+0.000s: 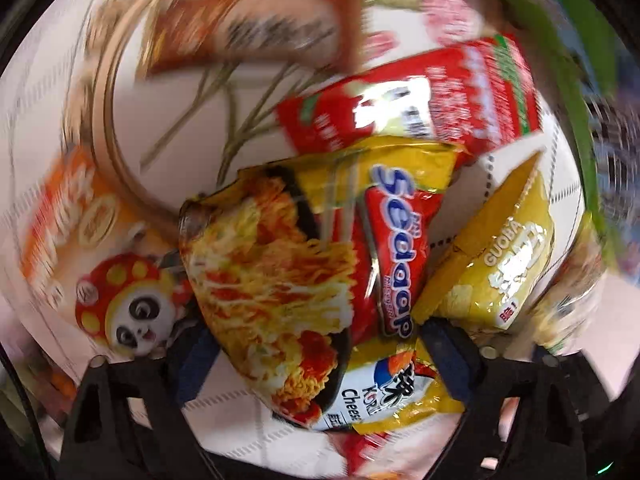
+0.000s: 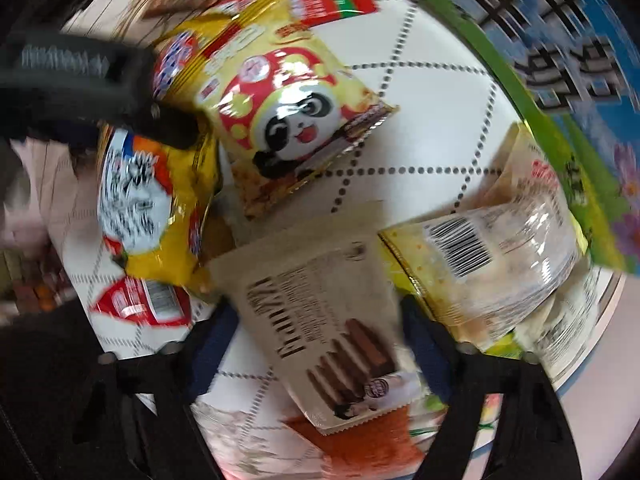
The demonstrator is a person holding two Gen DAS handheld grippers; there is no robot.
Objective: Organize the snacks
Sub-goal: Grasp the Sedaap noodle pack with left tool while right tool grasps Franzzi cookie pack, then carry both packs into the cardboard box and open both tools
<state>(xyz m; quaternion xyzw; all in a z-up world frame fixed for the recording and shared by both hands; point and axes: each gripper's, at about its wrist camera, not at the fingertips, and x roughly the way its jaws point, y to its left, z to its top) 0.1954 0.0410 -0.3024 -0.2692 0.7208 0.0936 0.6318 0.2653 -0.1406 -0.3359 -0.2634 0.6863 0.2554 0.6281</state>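
In the left wrist view my left gripper (image 1: 316, 344) is shut on a yellow Sedaap noodle packet (image 1: 288, 280), which sits between the blue finger pads. A yellow Guoba bag (image 1: 492, 272), a red packet (image 1: 416, 100) and an orange panda bag (image 1: 100, 264) lie around it on the white cloth. In the right wrist view my right gripper (image 2: 316, 336) is shut on a beige chocolate-wafer packet (image 2: 320, 320). The left gripper (image 2: 80, 88) shows at the upper left, on the yellow noodle packet (image 2: 156, 208). A panda snack bag (image 2: 288, 120) lies beyond.
A brown packet (image 1: 248, 20) lies at the far side of the cloth. A clear bag with a barcode (image 2: 500, 256) lies right of the wafer packet. A red packet (image 2: 140, 300) lies at the left. A green and blue printed board (image 2: 560, 60) borders the cloth (image 2: 432, 128).
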